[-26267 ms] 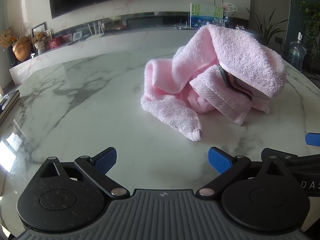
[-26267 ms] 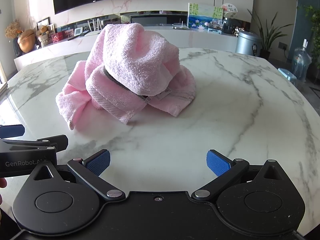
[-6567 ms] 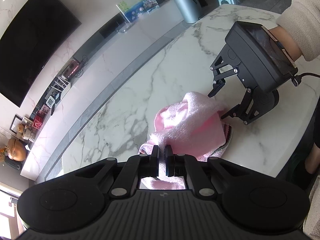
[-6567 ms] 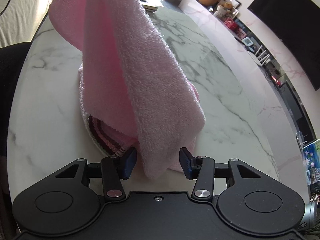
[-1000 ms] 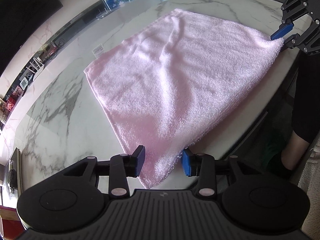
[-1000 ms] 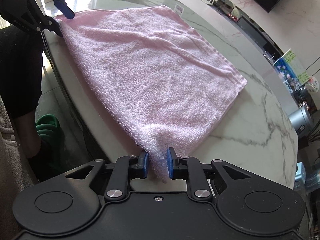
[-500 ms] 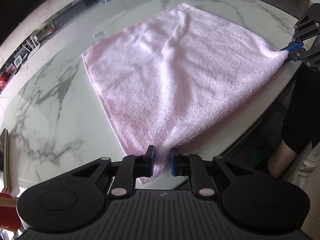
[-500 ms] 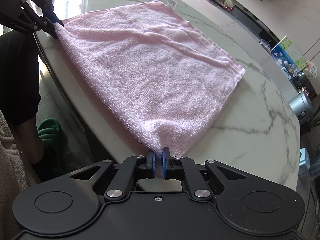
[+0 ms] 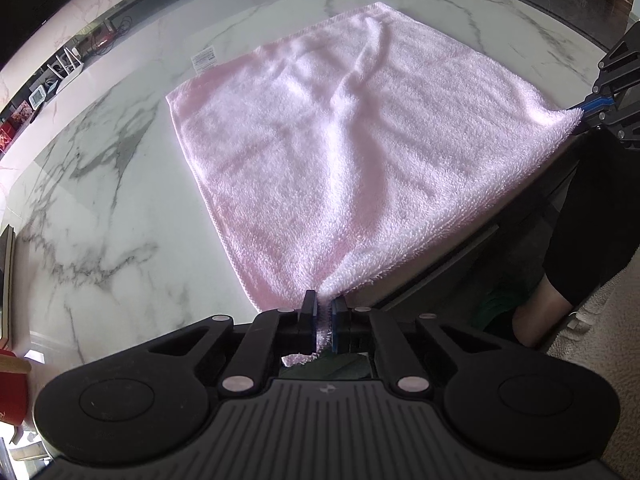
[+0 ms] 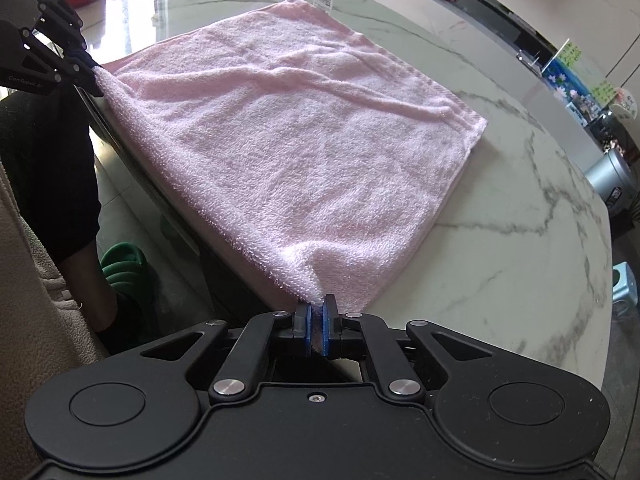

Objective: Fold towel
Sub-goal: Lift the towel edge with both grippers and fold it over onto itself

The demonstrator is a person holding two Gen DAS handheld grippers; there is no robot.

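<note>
We hold two near corners of the flat pink towel [image 9: 360, 140], ready to fold.
Our left gripper [image 9: 324, 314] and right gripper [image 10: 316, 320] each pinch a corner; next we should lift both and carry them to the far edge.

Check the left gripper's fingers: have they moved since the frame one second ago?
Yes. The left gripper has closed: its fingers, earlier apart on either side of the towel corner at the table edge, now pinch that corner.

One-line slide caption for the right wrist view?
Right tool pinches the near corner of a flat pink terry towel on the white marble table.
</note>
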